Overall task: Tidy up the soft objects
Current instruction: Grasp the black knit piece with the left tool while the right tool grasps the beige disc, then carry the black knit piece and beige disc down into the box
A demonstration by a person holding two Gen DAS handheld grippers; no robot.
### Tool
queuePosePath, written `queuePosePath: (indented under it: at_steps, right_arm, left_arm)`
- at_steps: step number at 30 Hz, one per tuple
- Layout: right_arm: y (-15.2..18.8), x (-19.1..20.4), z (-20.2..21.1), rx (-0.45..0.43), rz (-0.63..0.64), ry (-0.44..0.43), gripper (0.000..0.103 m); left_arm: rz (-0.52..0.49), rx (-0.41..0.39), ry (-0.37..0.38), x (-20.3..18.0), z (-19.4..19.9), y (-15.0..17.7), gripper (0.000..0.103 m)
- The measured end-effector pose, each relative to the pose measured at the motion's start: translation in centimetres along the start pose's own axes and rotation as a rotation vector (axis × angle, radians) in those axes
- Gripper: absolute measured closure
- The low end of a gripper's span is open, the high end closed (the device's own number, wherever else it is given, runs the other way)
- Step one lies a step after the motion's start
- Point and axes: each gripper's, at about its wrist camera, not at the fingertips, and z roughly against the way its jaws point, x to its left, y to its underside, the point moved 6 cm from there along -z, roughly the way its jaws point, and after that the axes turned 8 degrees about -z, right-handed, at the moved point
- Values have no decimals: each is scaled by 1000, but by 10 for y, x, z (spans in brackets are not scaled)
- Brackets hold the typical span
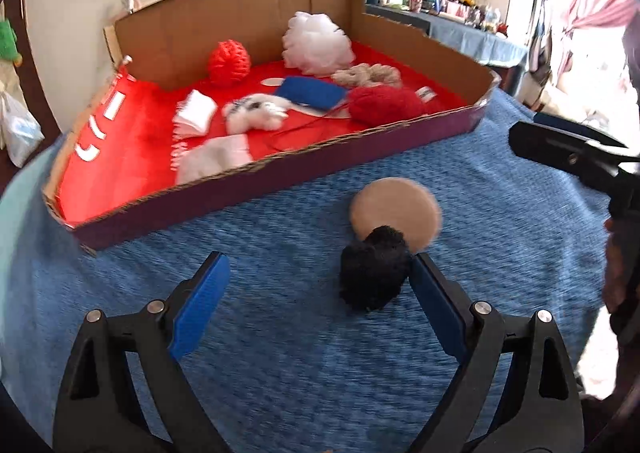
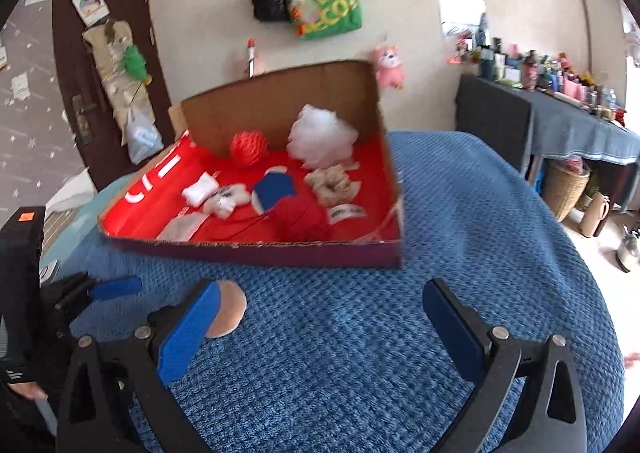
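In the left wrist view my left gripper (image 1: 320, 259) is open above the blue cover. A black fuzzy pom-pom (image 1: 374, 273) lies between its fingers, close against the right-hand pad (image 1: 436, 309) and far from the other pad. A beige round pad (image 1: 396, 209) lies just behind the pom-pom. Beyond them stands a cardboard box (image 1: 280, 169) lined in red, holding a white mesh puff (image 1: 316, 43), a red knitted ball (image 1: 229, 61), red yarn (image 1: 384, 105), a blue cloth (image 1: 312, 91) and white plush pieces. My right gripper (image 2: 320, 287) is open and empty; its left finger hides part of the beige pad (image 2: 232, 311).
A blue knitted cover (image 2: 460, 233) spreads over the table around the box (image 2: 260, 249). A side table (image 2: 560, 125) crowded with bottles stands at the right, with a wicker basket (image 2: 566, 189) under it. Bags (image 2: 320, 1) hang on the wall behind; a dark door (image 2: 100, 53) is at the left.
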Motion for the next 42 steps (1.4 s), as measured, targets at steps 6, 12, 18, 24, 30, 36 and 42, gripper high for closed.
queuePosePath:
  at_steps: [6, 12, 18, 24, 30, 36, 42]
  right_arm:
    - [4, 13, -15, 68, 47, -54, 0]
    - [18, 41, -34, 184, 138, -161, 0]
    - [33, 65, -55, 264, 269, -184, 5]
    - [39, 74, -65, 292, 318, -207, 15]
    - [46, 80, -71, 321, 358, -208, 51]
    - [40, 79, -52, 257, 343, -211, 53]
    - [29, 80, -34, 203, 309, -218, 53]
  left_arm:
    - [31, -18, -69, 40, 8, 1, 12]
    - [-9, -44, -42, 45, 10, -5, 16]
    - [-27, -27, 83, 31, -1, -11, 37]
    - [-51, -17, 184, 14, -8, -15, 62]
    - [-61, -20, 226, 4, -8, -16, 79]
    - [-18, -64, 200, 16, 12, -17, 79]
    - [-12, -93, 171, 25, 26, -16, 79]
